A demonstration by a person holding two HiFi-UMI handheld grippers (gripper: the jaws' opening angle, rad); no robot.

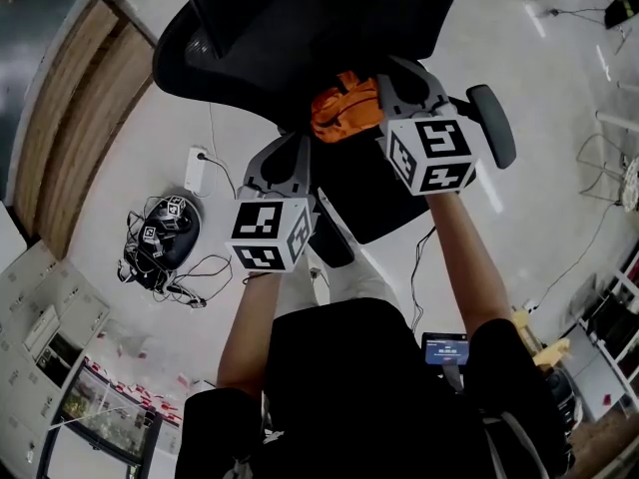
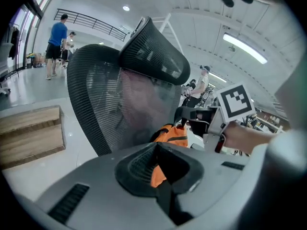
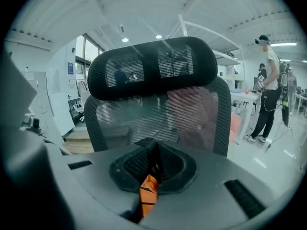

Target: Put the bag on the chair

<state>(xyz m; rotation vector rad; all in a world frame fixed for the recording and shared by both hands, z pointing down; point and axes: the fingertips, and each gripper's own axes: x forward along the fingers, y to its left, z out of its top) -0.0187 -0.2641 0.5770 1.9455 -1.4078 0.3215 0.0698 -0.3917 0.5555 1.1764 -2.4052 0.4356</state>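
An orange bag (image 1: 344, 108) hangs over the seat (image 1: 384, 193) of a black mesh office chair (image 1: 300, 18), close in front of its backrest. My left gripper (image 1: 303, 143) is shut on the bag's lower left side; orange cloth (image 2: 158, 174) shows pinched in its jaws in the left gripper view. My right gripper (image 1: 387, 80) is shut on the bag's right side, with an orange strap (image 3: 148, 191) caught between its jaws. The bag (image 2: 175, 135) and my right gripper (image 2: 199, 116) also show in the left gripper view. The mesh backrest (image 3: 158, 114) fills the right gripper view.
The chair's right armrest (image 1: 491, 123) juts out beside my right gripper. A wooden platform (image 1: 80, 118) lies on the floor at left. A power strip (image 1: 197, 168) and a round black device with tangled cables (image 1: 165, 233) sit below it. People (image 2: 57, 37) stand in the background.
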